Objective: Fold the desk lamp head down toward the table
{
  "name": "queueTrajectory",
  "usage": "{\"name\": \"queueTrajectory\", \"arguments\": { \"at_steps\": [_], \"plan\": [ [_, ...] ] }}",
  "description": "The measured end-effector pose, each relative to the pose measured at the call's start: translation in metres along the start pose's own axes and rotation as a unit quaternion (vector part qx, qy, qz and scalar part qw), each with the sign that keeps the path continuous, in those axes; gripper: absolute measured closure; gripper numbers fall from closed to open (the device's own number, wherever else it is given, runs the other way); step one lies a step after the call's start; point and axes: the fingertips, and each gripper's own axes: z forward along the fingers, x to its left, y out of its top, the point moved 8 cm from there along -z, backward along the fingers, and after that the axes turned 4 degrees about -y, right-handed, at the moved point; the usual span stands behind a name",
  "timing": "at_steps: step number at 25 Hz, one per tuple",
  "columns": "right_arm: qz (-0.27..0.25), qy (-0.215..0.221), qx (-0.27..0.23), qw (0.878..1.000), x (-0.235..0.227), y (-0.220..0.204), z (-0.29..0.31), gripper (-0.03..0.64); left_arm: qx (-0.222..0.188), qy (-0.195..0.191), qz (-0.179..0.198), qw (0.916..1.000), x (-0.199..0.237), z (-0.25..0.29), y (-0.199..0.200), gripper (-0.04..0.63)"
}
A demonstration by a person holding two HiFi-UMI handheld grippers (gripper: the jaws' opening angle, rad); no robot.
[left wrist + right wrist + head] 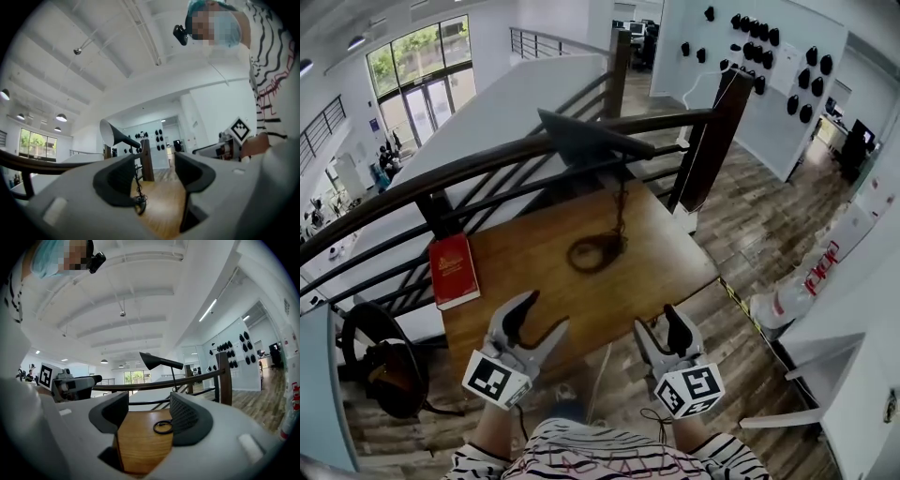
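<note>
1. The desk lamp (621, 202) stands toward the far middle of the table (670, 253). Its ring base (595, 251) lies flat on the wood, the thin stem is upright, and the dark cone lamp head (581, 141) is raised high and roughly level. The fold has not begun.
2. The left gripper (544, 314) sits at the table's near edge with its jaws spread wide and nothing between them. It aims about level toward the lamp, well apart from it.
3. The right gripper (659, 323) is also at the near edge, jaws apart and empty. In its own view the base is beyond the pads, not between them.
4. Judgement: both grippers look readied for approach, probably one to steady the stem or base and the other to press the head down.
5. A red book (454, 270) lies at the table's left edge, clear of the lamp.
6. A dark railing (487, 164) runs just behind the table, and the lamp head overlaps it in the head view. Contact cannot be told. It may crowd a reach from behind, but the near side looks unobstructed.
</note>
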Motion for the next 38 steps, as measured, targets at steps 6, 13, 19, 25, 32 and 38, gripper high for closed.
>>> {"name": "queueTrajectory", "arguments": {
  "at_steps": [6, 13, 19, 25, 32, 38],
  "plan": [
    [0.000, -0.010, 0.001, 1.000, -0.007, 0.016, 0.065, 0.354, -0.004, -0.009, 0.016, 0.9998, 0.063, 0.031, 0.010, 0.331],
    [-0.008, -0.027, -0.015, 1.000, -0.018, 0.027, 0.144, 0.354, -0.016, -0.035, 0.045, 0.9983, 0.133, 0.061, 0.026, 0.331],
    [0.001, -0.053, -0.009, 0.999, -0.029, 0.024, 0.189, 0.357, -0.024, -0.056, 0.080, 0.9950, 0.173, 0.074, 0.045, 0.331],
    [-0.002, -0.058, 0.003, 0.998, -0.060, 0.022, 0.228, 0.360, -0.027, -0.047, 0.159, 0.9859, 0.204, 0.099, 0.069, 0.331],
    [-0.007, -0.022, 0.013, 1.000, -0.111, 0.029, 0.279, 0.365, -0.007, -0.022, 0.252, 0.9675, 0.221, 0.152, 0.095, 0.331],
    [-0.031, 0.029, 0.030, 0.999, -0.141, 0.036, 0.319, 0.365, 0.014, -0.012, 0.287, 0.9576, 0.223, 0.197, 0.108, 0.305]
  ]
}}
